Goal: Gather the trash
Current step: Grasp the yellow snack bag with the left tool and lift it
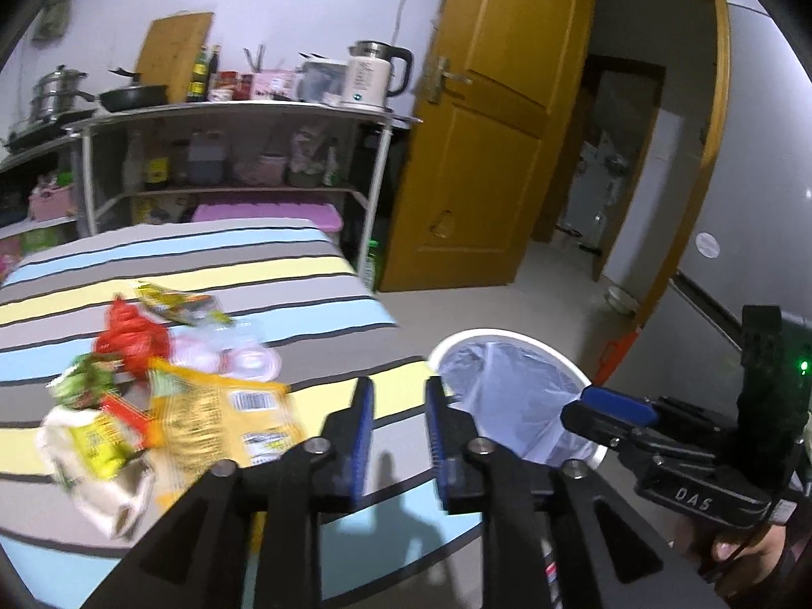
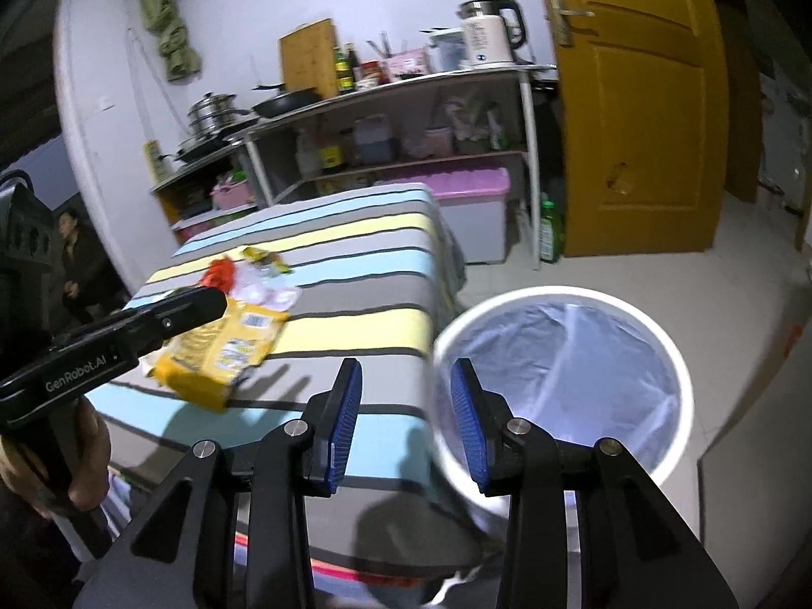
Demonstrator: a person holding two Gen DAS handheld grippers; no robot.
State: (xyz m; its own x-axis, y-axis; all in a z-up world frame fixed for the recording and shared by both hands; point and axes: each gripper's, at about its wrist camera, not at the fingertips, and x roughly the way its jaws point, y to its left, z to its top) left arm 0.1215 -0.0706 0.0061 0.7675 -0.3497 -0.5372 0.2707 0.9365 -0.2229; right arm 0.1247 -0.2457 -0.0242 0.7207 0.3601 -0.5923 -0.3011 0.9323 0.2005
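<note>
Both claws are empty: the left claw (image 1: 398, 436) stands narrowly parted, the right claw (image 2: 406, 421) wider, near the lined white bin (image 2: 680, 355). The wrappers, the yellow packet (image 1: 223, 416) among them, lie piled on the striped surface (image 1: 325, 264). The blurred pile looks loose, so a narrow pinch may snag two pieces and drop one short of the bin.

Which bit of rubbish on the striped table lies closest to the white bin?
The big yellow wrapper with the barcode. It lies at the near end of the pile, nearest the bin; the red wrapper and the rest sit farther back.
</note>
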